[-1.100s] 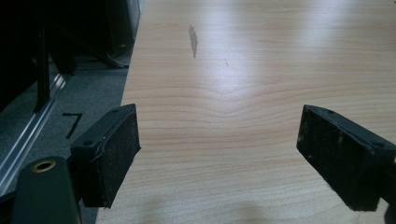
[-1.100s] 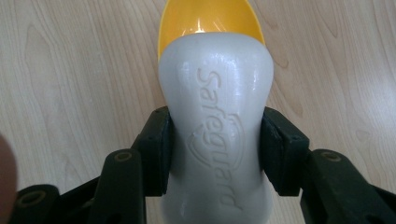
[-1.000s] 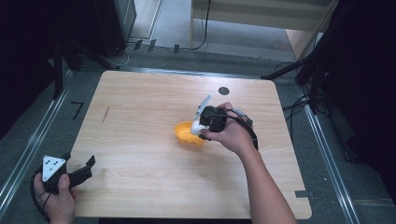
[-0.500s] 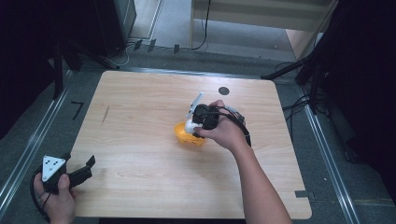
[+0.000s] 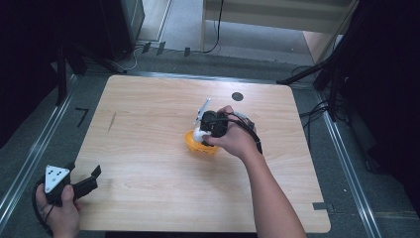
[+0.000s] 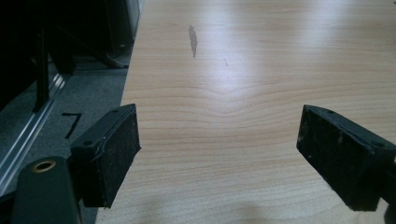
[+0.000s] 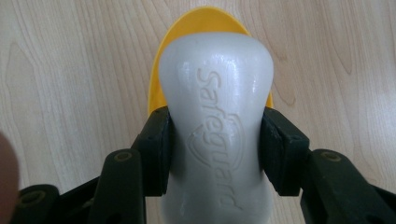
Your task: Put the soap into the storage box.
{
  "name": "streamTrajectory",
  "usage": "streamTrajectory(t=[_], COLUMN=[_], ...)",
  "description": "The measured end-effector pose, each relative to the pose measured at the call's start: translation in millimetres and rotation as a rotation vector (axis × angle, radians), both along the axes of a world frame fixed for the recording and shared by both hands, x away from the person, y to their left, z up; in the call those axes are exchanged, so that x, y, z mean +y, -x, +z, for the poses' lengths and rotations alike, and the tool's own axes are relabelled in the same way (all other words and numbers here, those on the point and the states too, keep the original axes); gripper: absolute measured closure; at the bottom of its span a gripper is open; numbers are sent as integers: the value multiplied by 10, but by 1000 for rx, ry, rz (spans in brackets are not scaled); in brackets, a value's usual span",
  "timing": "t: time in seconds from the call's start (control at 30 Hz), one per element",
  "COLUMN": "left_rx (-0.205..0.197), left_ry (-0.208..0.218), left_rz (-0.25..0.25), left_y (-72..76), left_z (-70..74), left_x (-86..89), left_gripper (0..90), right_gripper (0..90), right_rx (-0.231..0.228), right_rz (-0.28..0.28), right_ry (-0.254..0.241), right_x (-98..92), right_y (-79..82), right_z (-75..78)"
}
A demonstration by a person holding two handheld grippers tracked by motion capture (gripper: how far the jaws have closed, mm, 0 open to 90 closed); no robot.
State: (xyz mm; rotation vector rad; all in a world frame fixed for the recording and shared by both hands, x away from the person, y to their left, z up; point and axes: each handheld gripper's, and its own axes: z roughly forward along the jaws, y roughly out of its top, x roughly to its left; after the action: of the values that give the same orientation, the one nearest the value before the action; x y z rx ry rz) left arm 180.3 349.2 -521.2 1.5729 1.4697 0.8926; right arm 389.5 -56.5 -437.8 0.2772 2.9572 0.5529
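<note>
White soap [image 5: 199, 133] sits pinched in the right hand-held gripper [image 5: 204, 130] near the middle of the bench [image 5: 148, 148] in the high view, right above a yellow dish [image 5: 200, 147]. Compared with a second ago, the right hand [image 5: 233, 139] has slid a little toward the left and slightly lower, so the bar now hangs over the dish rather than off to its side. The left hand-held gripper [image 5: 84, 184] rests at the near left corner of the bench, where it was before, well apart from the work.

From the left gripper view, the jaws stand wide with nothing between them, just bare wood grain and a small dark mark [image 6: 192, 41] farther off.

From the right gripper view, the two black pads clamp the pale soap bar [image 7: 215, 121] on its two long sides, lettering facing the camera. The yellow dish [image 7: 205, 18] peeks out behind the far end of the bar, with the wooden bench around it. Judging by this, the bar is lined up for placing into the dish; lowering and letting go seem to be what is left.
</note>
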Motion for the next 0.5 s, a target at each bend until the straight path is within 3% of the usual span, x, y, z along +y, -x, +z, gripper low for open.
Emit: streamTrajectory(t=[0.5], left_rx=[-2], left_ry=[2], left_rz=[-2], left_y=[-1], left_z=[-1], left_x=[1], left_gripper=[135], right_gripper=[514], right_rx=[17], right_rz=[3], right_ry=[33], right_x=[86], right_y=[-57], right_z=[-127])
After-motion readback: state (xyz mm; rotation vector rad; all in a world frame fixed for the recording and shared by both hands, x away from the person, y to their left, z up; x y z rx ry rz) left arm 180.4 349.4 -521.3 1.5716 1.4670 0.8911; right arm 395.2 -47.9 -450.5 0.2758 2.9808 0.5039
